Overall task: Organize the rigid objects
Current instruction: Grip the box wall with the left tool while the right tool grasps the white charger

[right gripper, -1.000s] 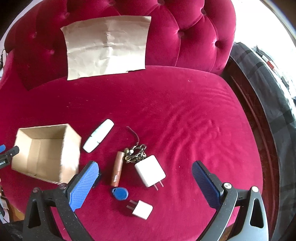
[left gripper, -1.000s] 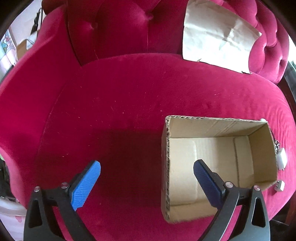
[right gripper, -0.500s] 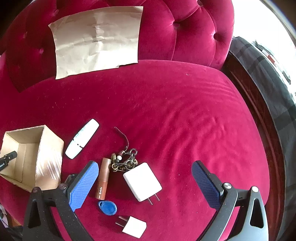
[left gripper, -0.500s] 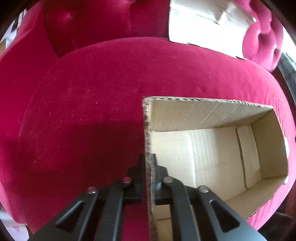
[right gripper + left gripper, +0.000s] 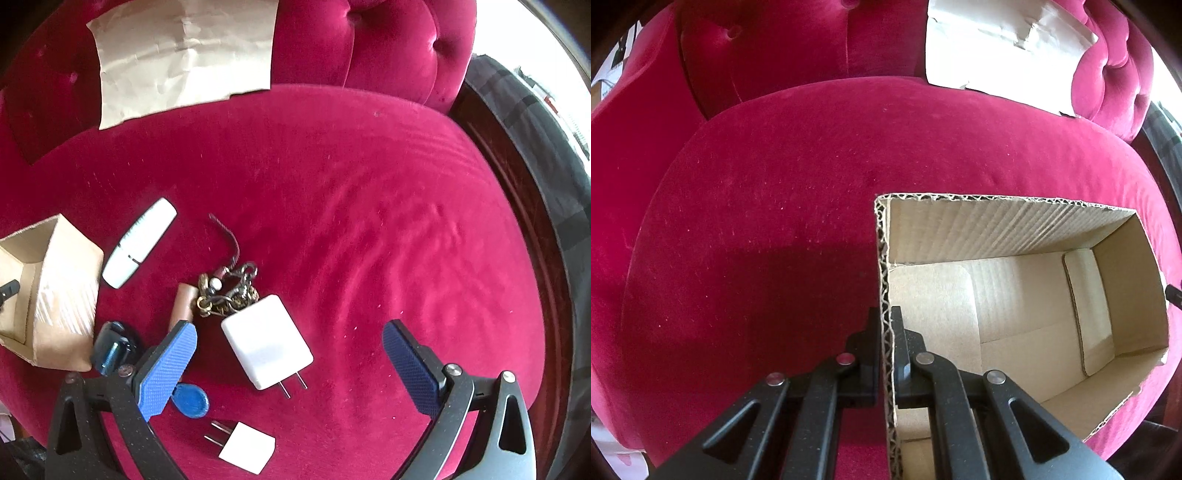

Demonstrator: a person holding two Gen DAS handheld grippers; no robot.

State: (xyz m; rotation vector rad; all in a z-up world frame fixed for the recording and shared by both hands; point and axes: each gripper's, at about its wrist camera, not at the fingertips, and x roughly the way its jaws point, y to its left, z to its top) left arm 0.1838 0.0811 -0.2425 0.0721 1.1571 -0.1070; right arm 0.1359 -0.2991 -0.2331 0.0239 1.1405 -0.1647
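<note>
Crimson velvet covers the tufted armchair seat (image 5: 369,206) beneath me, and a creased sheet of brown paper (image 5: 184,55) leans against its buttoned backrest. My left gripper (image 5: 886,325) has its fingers pinched together on the near-left wall of the open corrugated cardboard box (image 5: 1015,236), one finger outside the wall and one inside, with the ragged top edge rising between them. From that wrist view the box floor looks bare.

My right gripper (image 5: 291,354) hangs over the clutter with its blue-padded fingers spread wide and nothing pressed between them. Between them lies the large white square wall charger (image 5: 266,343), prongs pointing toward me. Behind it sit a tangled brass-coloured chain with a dark cord (image 5: 229,288) and a brown cylindrical tube (image 5: 183,302), partly hidden by my left finger. A white oblong plastic device with a teal stripe (image 5: 138,243) lies farther back, near the box. A blue teardrop key fob (image 5: 192,400) peeks out beside the same finger, and a small white plug adapter (image 5: 247,446) rests closest to me. A dark blue glossy object (image 5: 110,350) lies just beside the box's corner; I cannot tell what it is.
</note>
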